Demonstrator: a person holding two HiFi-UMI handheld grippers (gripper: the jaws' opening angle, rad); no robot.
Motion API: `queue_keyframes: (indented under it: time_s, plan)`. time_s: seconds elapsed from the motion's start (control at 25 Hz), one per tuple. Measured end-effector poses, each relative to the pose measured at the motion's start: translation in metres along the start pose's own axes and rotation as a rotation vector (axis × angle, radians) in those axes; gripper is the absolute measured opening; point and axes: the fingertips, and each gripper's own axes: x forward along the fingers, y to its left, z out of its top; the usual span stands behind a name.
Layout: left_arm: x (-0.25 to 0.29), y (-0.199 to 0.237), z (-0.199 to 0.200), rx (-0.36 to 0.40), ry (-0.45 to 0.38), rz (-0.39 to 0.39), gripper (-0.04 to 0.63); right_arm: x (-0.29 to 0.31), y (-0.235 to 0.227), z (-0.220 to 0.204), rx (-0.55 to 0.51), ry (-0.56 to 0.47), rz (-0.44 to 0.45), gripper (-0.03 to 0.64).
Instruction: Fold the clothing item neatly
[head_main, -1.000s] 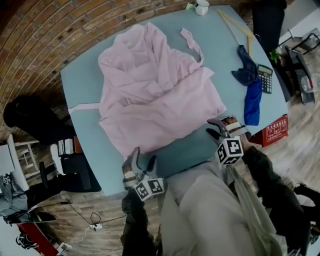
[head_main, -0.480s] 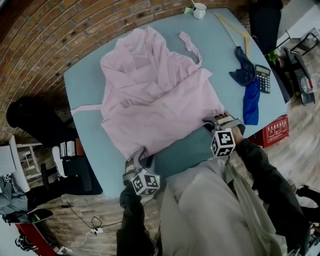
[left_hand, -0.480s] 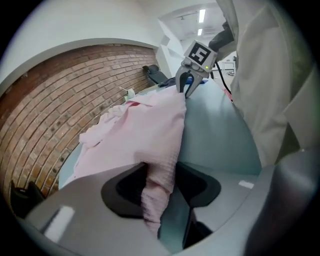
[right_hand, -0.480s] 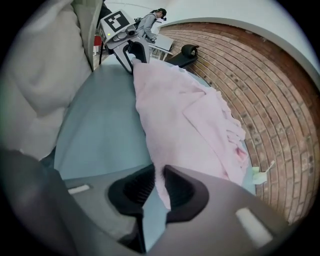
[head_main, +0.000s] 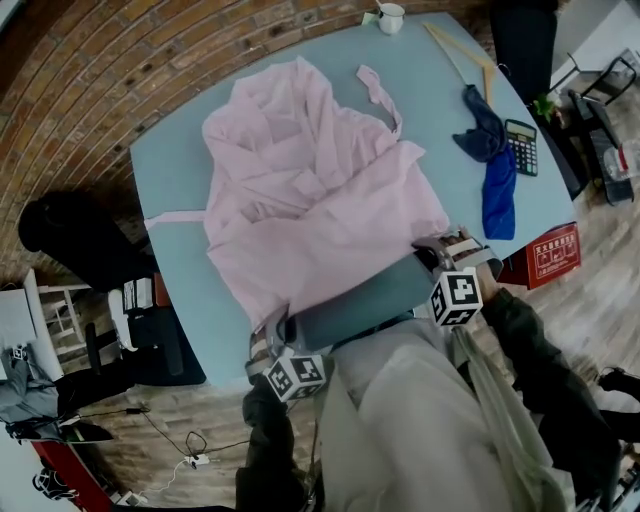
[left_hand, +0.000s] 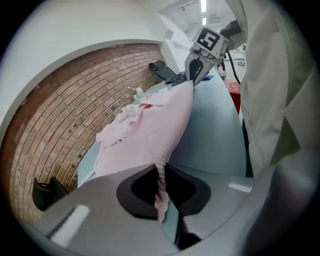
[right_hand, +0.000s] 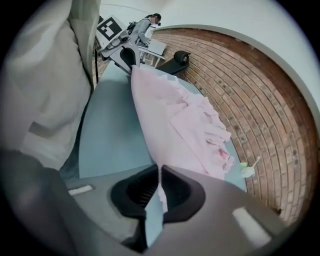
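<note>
My left claw (head_main: 281, 324) and right claw (head_main: 441, 250), their jaws just closed, each pinch a corner of the pink robe (head_main: 310, 190). It lies spread across the blue desk (head_main: 440, 110), its near hem stretched between them.

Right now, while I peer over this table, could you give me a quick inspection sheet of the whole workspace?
Surface: pale blue table, largely covered.
Job's things: pink robe, spread out and rumpled, not yet folded.
Clutter: mug, wooden hanger, blue cloth, calculator, all along the far and right edges.
Grippers: left gripper and right gripper have just been closing; each now pinches the robe's near hem.
Cables: wires on the floor.
Surroundings: brick wall, red box beside the table.
</note>
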Motion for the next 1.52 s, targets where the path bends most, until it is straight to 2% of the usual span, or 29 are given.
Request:
queue_keyframes:
  time_s: [0.12, 0.24, 0.32, 0.52, 0.64, 0.8, 1.0, 1.28, 1.52]
  plan:
    - [-0.023, -0.021, 0.003, -0.013, 0.005, 0.004, 0.023, -0.025, 0.015, -0.004, -0.012, -0.009, 0.000, 0.021]
    - [-0.045, -0.040, 0.005, -0.105, 0.001, 0.007, 0.023, -0.044, 0.036, -0.010, 0.008, -0.027, 0.031, 0.021]
    - [-0.060, -0.053, 0.008, -0.136, 0.005, 0.017, 0.023, -0.056, 0.049, -0.016, 0.019, -0.036, 0.053, 0.021]
    - [-0.089, -0.089, 0.022, -0.124, 0.014, 0.014, 0.023, -0.090, 0.075, -0.033, 0.023, -0.045, 0.090, 0.021]
    - [-0.105, -0.092, 0.026, -0.119, -0.001, 0.022, 0.023, -0.109, 0.078, -0.035, 0.042, -0.070, 0.107, 0.021]
    - [-0.107, -0.052, 0.034, -0.132, -0.034, 0.086, 0.023, -0.121, 0.047, -0.020, 0.040, -0.109, 0.074, 0.021]
    - [-0.089, 0.021, 0.052, -0.070, -0.064, 0.136, 0.023, -0.108, -0.023, 0.008, -0.057, -0.104, -0.009, 0.021]
    - [-0.052, 0.123, 0.077, 0.003, -0.067, 0.088, 0.023, -0.071, -0.130, 0.043, -0.048, -0.083, -0.067, 0.021]
    - [0.010, 0.189, 0.077, 0.024, -0.033, 0.055, 0.023, -0.013, -0.199, 0.063, -0.027, -0.039, -0.064, 0.021]
